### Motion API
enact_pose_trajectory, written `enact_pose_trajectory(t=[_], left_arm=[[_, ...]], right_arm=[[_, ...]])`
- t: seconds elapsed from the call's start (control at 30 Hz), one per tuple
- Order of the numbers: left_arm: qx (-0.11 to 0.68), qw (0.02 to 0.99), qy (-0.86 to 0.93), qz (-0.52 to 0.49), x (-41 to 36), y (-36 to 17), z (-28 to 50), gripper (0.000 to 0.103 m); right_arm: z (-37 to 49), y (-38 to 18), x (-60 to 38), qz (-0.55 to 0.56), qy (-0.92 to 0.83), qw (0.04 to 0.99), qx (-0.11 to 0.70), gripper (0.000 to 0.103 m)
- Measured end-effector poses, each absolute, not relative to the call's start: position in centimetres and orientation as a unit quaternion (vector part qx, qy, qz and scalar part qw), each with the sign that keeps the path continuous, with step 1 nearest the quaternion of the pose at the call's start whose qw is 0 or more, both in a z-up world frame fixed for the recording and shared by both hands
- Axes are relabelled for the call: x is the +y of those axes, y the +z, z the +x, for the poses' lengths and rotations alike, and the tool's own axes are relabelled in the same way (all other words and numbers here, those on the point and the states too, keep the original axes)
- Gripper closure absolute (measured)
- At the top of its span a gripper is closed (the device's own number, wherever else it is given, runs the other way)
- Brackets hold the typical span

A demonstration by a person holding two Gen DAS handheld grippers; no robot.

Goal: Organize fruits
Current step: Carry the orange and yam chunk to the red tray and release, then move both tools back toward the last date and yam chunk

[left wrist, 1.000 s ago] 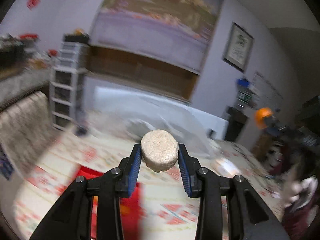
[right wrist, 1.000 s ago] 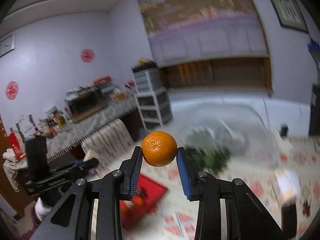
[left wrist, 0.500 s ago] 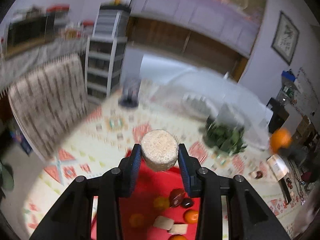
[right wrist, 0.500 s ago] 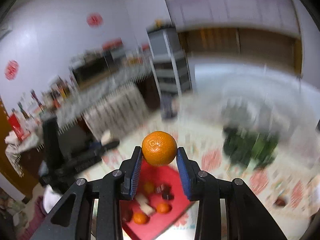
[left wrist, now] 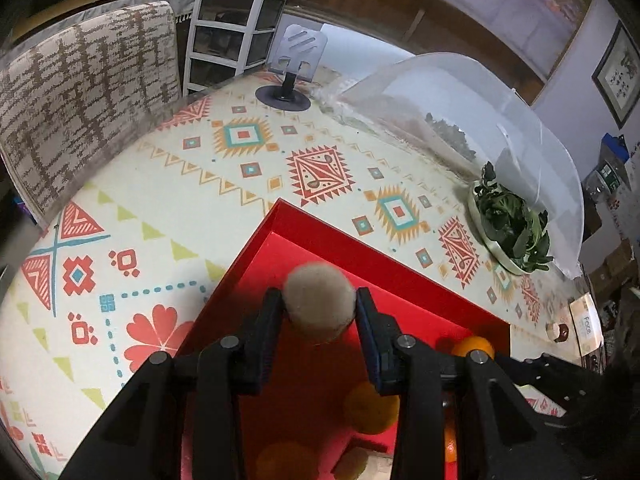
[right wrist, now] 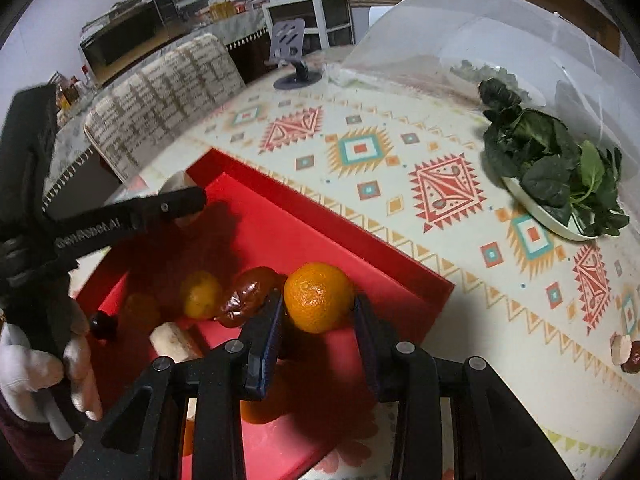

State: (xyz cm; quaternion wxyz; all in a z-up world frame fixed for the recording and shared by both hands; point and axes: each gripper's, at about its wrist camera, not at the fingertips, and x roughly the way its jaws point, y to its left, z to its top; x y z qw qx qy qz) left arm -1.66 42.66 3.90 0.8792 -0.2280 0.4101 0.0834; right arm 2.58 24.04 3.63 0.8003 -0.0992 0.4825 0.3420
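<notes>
Red tray (left wrist: 304,224) lies on the patterned tablecloth (left wrist: 168,184), fruit scattered at its near end. Left gripper (left wrist: 320,310) grasps a beige, fuzzy round fruit (left wrist: 319,304), perhaps a kiwi, above the tray's far-left part. Right gripper (right wrist: 318,306) clenches an orange (right wrist: 318,302) over the tray's right side, beside a dark red fruit (right wrist: 248,296). Greens on a plate (right wrist: 556,168) sit far right.

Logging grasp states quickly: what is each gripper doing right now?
Left gripper: shut on the beige round fruit, over the red tray.
Right gripper: shut on the orange, over the same tray.
</notes>
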Motion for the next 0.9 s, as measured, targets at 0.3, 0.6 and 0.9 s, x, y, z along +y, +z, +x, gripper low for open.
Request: enact_pose_trajectory(t=[0.3, 0.6, 0.9], left_arm=[[0.385, 0.886, 0.085, -0.243, 42.3, 6.0, -2.6, 0.051], [0.332, 0.91, 0.035, -0.244, 37.2, 11.9, -5.7, 0.034], [0.306, 0.92, -0.084, -0.23, 27.2, 14.3, -7.6, 0.022]], right_arm=[[2.2, 4.2, 23.7, -0.09, 0.343, 0.807, 0.473, 0.052], [2.2, 9.2, 16.7, -0.044, 0.33, 0.838, 0.433, 0.05], [6.5, 10.3, -2.4, 0.029, 0.167, 0.89, 0.422, 0.041]])
